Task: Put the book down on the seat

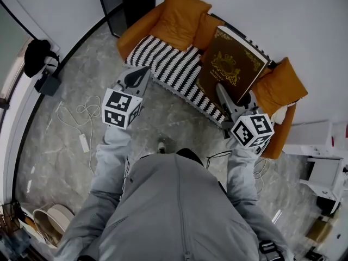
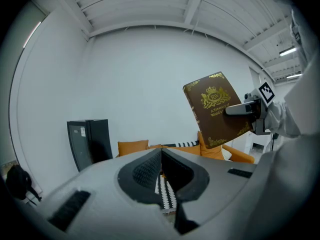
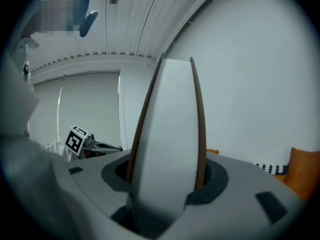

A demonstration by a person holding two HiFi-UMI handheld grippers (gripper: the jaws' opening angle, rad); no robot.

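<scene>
A thick brown book (image 1: 231,64) with gold ornaments on its cover is held tilted in the air over the right half of an orange sofa (image 1: 136,29). My right gripper (image 1: 225,94) is shut on the book's lower edge. In the right gripper view the book's white page edge (image 3: 167,134) fills the space between the jaws of my right gripper (image 3: 165,179). The sofa seat carries a black-and-white striped blanket (image 1: 174,69). My left gripper (image 1: 138,72) hovers at the sofa's front left, shut and empty. The left gripper view shows my left gripper (image 2: 161,151) with the book (image 2: 216,109) off to the right.
Orange cushions (image 1: 182,15) lean on the sofa back, another one (image 1: 280,83) at its right end. A black cabinet (image 2: 90,141) stands left of the sofa. White cables (image 1: 81,113) lie on the marble floor at left. A white shelf unit (image 1: 321,170) stands at right.
</scene>
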